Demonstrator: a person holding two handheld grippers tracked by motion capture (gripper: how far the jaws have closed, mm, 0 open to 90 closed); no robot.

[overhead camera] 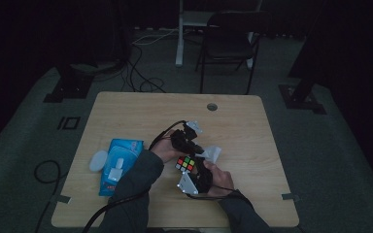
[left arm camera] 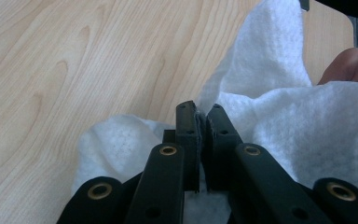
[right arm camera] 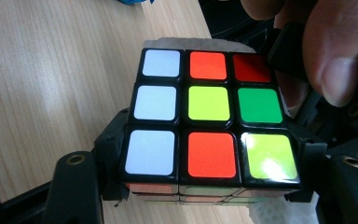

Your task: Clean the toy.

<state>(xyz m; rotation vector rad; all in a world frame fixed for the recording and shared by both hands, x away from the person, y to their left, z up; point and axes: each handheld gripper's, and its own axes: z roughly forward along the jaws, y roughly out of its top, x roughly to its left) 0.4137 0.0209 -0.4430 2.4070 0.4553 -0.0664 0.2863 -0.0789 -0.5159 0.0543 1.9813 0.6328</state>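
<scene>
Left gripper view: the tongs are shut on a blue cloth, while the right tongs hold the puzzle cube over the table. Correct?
Not quite: the cloth is white, not blue, as the left gripper view shows, with the left tongs shut on a fold of it. The rest stands: the right tongs hold the puzzle cube over the table.
</scene>
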